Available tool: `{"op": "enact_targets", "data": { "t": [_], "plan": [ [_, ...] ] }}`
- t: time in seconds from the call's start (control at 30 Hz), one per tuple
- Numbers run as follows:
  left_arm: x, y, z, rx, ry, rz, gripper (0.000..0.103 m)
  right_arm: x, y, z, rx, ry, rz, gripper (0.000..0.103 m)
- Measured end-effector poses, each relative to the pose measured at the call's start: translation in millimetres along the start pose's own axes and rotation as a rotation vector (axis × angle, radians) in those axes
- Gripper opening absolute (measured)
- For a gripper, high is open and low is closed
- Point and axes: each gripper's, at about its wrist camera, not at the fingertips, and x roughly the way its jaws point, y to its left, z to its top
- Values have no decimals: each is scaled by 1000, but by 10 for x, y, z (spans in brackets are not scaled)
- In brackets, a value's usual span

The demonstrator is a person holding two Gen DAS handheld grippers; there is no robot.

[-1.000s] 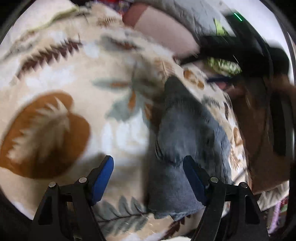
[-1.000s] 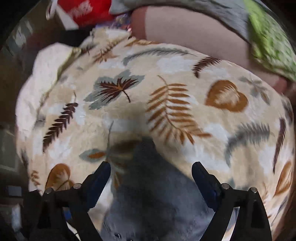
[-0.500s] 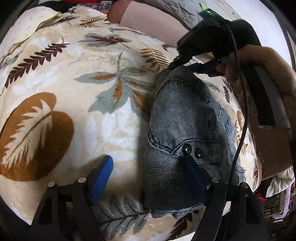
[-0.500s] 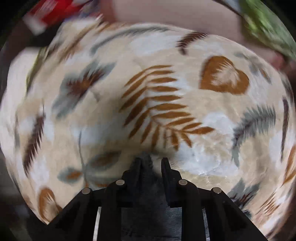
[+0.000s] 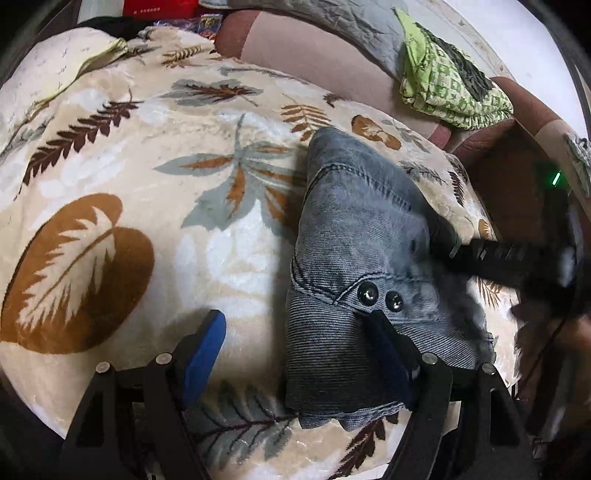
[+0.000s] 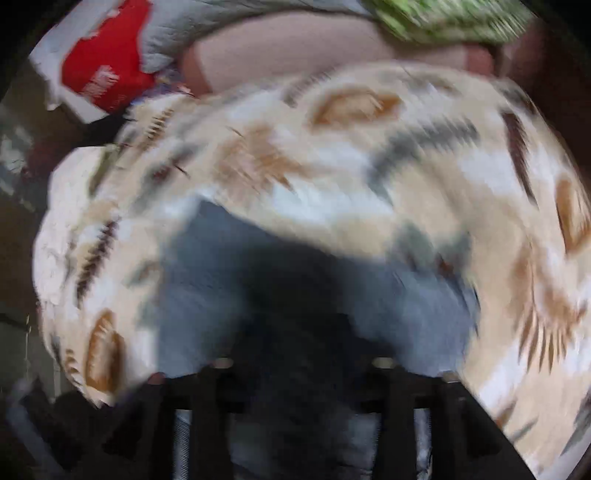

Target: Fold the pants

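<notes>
Grey-blue denim pants (image 5: 354, 229) lie folded into a compact bundle on a cream leaf-print blanket (image 5: 147, 192), two metal buttons facing up. My left gripper (image 5: 295, 350) is open just above the near end; its right finger rests over the waistband and its left finger hangs over bare blanket. My right gripper (image 5: 454, 247) reaches in from the right and touches the bundle's right edge. In the blurred right wrist view the pants (image 6: 207, 280) fill the lower middle. There the right gripper (image 6: 303, 325) is opening, with shadowed denim between its dark fingers.
A green patterned cloth (image 5: 450, 85) lies on a pink-brown cushion (image 5: 314, 51) behind the blanket, beside a grey quilt (image 5: 332, 18). A red and white box (image 6: 99, 77) sits at the back left. A person's hand (image 5: 546, 332) holds the right gripper at the right edge.
The right gripper came off the far end of the pants and swung to their right edge. Its jaws went from wide to shut to partly apart. The left gripper barely moved.
</notes>
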Motion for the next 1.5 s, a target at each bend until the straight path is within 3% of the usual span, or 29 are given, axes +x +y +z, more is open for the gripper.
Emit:
{"op": "enact_targets", "data": {
  "t": [0.13, 0.33, 0.4, 0.47, 0.73, 0.77, 0.83, 0.87, 0.97, 1.3, 1.5],
  "plan": [
    [-72, -71, -44, 31, -28, 55, 79, -189, -42, -127, 15, -77, 70, 59],
    [-124, -155, -82, 58, -55, 102, 79, -616, -71, -593, -8, -233, 52, 66],
    [-98, -164, -95, 58, -52, 115, 79, -524, -110, -797, -25, -222, 30, 77],
    [-90, -194, -103, 62, -41, 113, 79, -219, -118, -938, -83, -151, -47, 79],
    [-228, -279, -120, 85, -71, 151, 79, -600, -147, -1074, -54, -302, -6, 81],
    [-250, -294, -127, 90, -85, 152, 79, -599, -150, -1103, -56, -307, -12, 81],
    [-179, -336, -158, 125, -69, 182, 79, -360, -175, -1169, -71, -226, -43, 87],
    [-94, -350, -183, 147, -40, 197, 80, -223, -217, -1160, -60, -178, -42, 87],
    [-86, -351, -176, 175, -48, 209, 80, -262, -280, -1145, -17, -195, -4, 90],
    [-224, -406, -95, 189, -62, 214, 80, -656, -448, -1147, 69, -363, 50, 90],
    [-176, -380, -120, 185, -45, 206, 80, -829, -317, -786, 49, -369, 200, 90]
  ]
}}
